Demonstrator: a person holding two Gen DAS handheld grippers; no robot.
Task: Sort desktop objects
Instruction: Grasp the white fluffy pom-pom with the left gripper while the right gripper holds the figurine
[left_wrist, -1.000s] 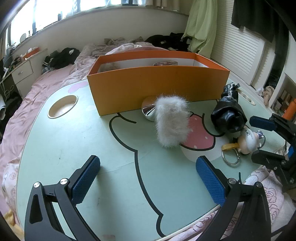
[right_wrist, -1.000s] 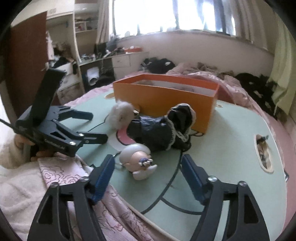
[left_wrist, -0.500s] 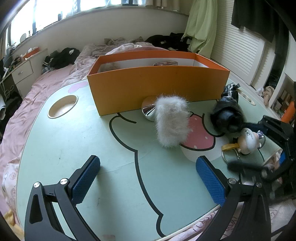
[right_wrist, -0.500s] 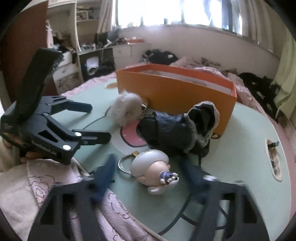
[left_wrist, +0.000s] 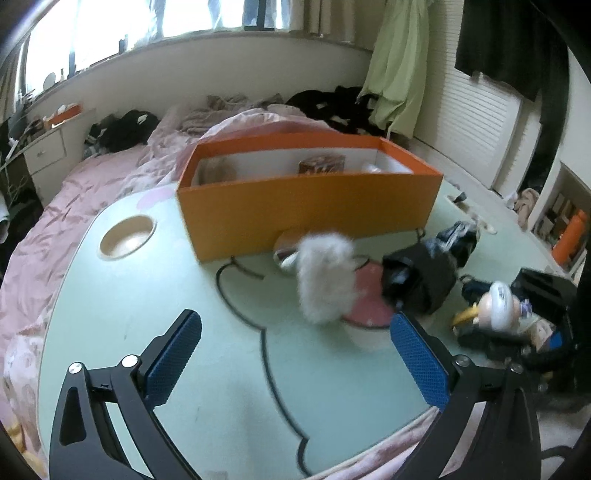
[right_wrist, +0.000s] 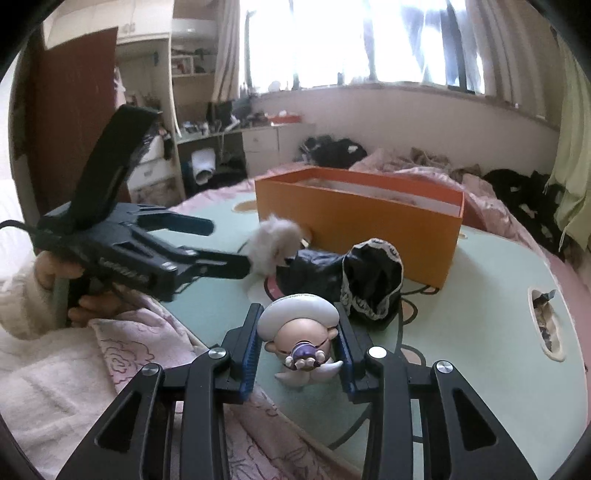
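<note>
A small doll figurine (right_wrist: 299, 332) with a white hat stands at the near edge of the green table (right_wrist: 480, 332). My right gripper (right_wrist: 299, 339) has it between its blue pads; the jaws are closing and both pads touch the hat. The figurine (left_wrist: 496, 306) appears at the far right of the left wrist view, with a yellow strap (left_wrist: 463, 317). My left gripper (left_wrist: 293, 325) hovers open over bare table, short of a white fluffy pompom (left_wrist: 325, 280). A black lace-trimmed cloth item (right_wrist: 369, 280) lies behind the figurine. The orange box (left_wrist: 310, 206) stands beyond.
A shiny round thing (left_wrist: 286, 251) sits between the pompom and the box. The table has a round recess (left_wrist: 127, 236) at the left and a slot (right_wrist: 546, 321) at the right. Pink bedding (right_wrist: 140, 343) surrounds the table. A hand (right_wrist: 88, 299) holds the left gripper (right_wrist: 225, 245).
My right gripper has moved in around the figurine and its wide-open jaws have come together onto the hat. The left gripper has stayed open and hardly moved.
</note>
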